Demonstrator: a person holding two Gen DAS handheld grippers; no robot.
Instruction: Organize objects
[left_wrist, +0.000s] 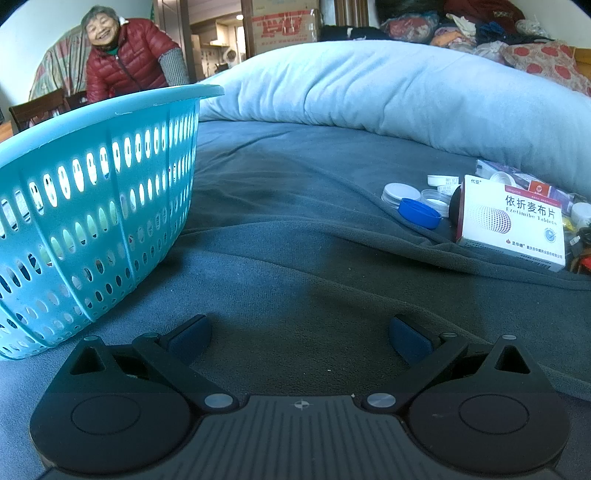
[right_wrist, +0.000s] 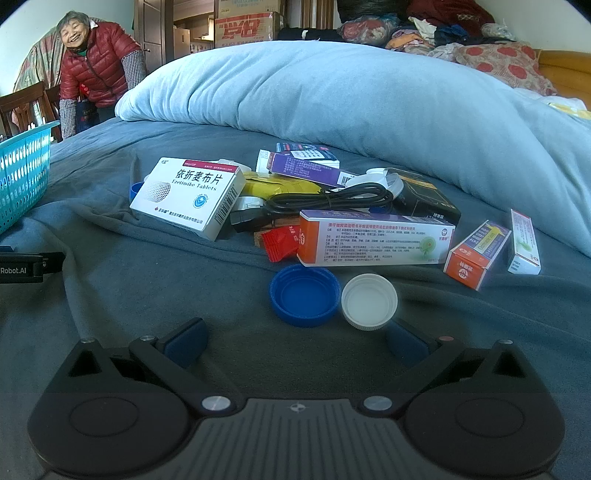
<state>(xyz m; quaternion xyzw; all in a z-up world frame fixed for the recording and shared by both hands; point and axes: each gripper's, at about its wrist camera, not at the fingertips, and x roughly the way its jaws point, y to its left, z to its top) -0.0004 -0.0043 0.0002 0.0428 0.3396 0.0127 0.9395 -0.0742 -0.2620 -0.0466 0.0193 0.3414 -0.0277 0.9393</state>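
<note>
While both grippers rest low on the bed, jaws spread wide and empty, the left gripper (left_wrist: 299, 334) sits beside the basket (left_wrist: 92, 206); the right gripper (right_wrist: 295, 338) faces two caps (right_wrist: 304, 295) before the boxes (right_wrist: 373, 240).

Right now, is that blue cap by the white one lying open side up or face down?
Open side up. The right wrist view shows the blue cap with its hollow inside and inner rim facing upward, lying on the blanket beside the white cap.

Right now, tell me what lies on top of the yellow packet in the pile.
A coiled black cable lies across the yellow packet, and a purple box overlaps its far edge. What lies beneath the packet is covered.
</note>
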